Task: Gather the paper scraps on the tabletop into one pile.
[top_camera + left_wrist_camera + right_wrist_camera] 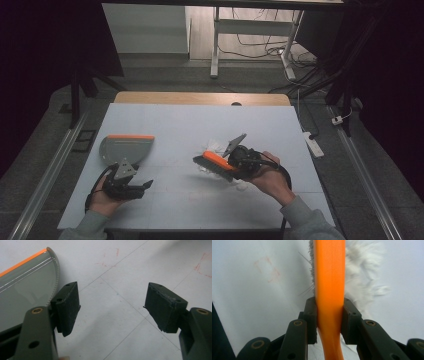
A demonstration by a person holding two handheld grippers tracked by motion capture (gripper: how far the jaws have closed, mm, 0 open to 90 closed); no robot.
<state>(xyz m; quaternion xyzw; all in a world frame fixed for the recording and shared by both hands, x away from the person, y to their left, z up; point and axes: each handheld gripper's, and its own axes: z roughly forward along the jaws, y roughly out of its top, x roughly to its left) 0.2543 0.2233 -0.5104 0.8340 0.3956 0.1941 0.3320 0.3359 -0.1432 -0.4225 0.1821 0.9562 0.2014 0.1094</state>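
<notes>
High view: right gripper [231, 166] holds a brush [215, 165] over white scraps [214, 146] mid-table, left gripper [145, 185] sits just beside the dustpan [126, 147] | left gripper view: jaws wide apart, nothing between, dustpan [27, 287] at left | right gripper view: jaws clamped on the brush's [329, 277] orange handle, bristles against fluffy scraps [362, 277]

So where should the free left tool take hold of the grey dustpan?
Grip the dustpan at its curved grey rim nearest the open left tool, probably coming from the person's side. The orange straight edge faces away, and the pan lies flat, so one jaw must slip under the rim.
</notes>
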